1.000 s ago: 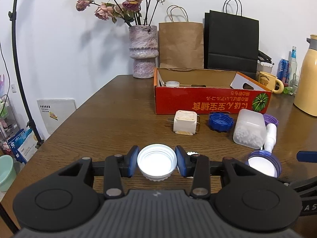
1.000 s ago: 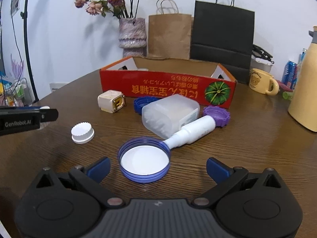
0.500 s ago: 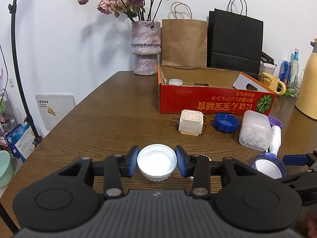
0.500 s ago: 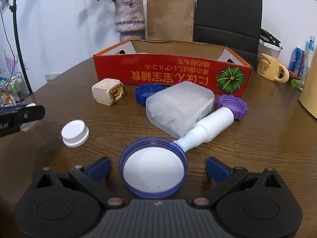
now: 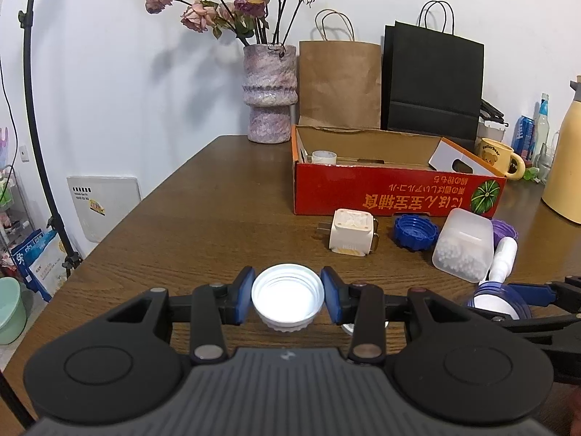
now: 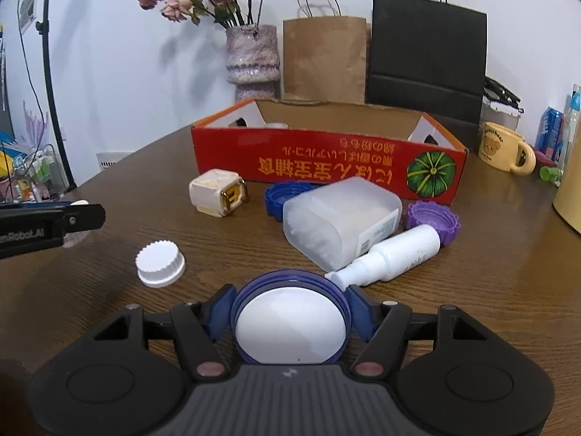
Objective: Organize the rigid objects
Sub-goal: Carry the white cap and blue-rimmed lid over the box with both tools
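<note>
My left gripper is shut on a white screw cap, held open side up above the table. My right gripper has closed on a large purple-rimmed lid with a white inside. The red cardboard box stands beyond, open on top, with a small white cup inside. In front of it lie a cream plug adapter, a blue cap, a frosted tub of cotton swabs, a white spray bottle, a purple cap and a white ribbed cap.
A flower vase, a brown paper bag and a black bag stand behind the box. A yellow mug and a cream thermos are at the right. The table's left edge drops to the floor.
My right gripper moved forward and its jaws closed around the purple-rimmed lid. My left gripper rose a little, still holding the white cap.
</note>
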### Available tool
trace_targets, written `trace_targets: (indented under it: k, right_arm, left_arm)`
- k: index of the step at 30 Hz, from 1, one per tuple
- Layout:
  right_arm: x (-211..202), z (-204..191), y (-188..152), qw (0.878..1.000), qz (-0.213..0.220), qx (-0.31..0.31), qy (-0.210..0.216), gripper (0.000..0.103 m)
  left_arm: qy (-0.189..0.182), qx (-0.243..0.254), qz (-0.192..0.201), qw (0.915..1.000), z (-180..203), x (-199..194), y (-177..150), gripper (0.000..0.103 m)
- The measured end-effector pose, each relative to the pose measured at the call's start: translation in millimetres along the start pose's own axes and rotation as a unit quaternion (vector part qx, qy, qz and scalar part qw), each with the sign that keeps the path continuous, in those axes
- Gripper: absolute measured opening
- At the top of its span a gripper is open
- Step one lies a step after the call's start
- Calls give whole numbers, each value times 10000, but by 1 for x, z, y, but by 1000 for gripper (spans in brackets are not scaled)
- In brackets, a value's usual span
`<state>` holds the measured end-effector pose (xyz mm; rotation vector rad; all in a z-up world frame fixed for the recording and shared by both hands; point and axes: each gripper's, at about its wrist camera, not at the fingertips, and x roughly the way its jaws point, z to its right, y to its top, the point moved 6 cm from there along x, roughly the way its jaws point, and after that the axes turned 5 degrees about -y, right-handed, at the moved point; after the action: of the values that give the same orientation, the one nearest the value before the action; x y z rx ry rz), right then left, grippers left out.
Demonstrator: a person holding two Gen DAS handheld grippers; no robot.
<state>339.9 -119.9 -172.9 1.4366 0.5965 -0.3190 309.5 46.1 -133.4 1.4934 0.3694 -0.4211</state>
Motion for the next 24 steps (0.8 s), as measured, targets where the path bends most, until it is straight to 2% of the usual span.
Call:
trace_targets:
  k: [10, 24]
  right_arm:
    - [-22, 3, 14, 9993, 367, -35, 72, 65]
    - [-35, 18, 51, 9968, 791, 21, 99, 65]
  left_arm:
    - [43, 7, 102, 9999, 9, -8, 15, 41]
    - [-9, 64, 357, 9993, 31, -4, 56, 41]
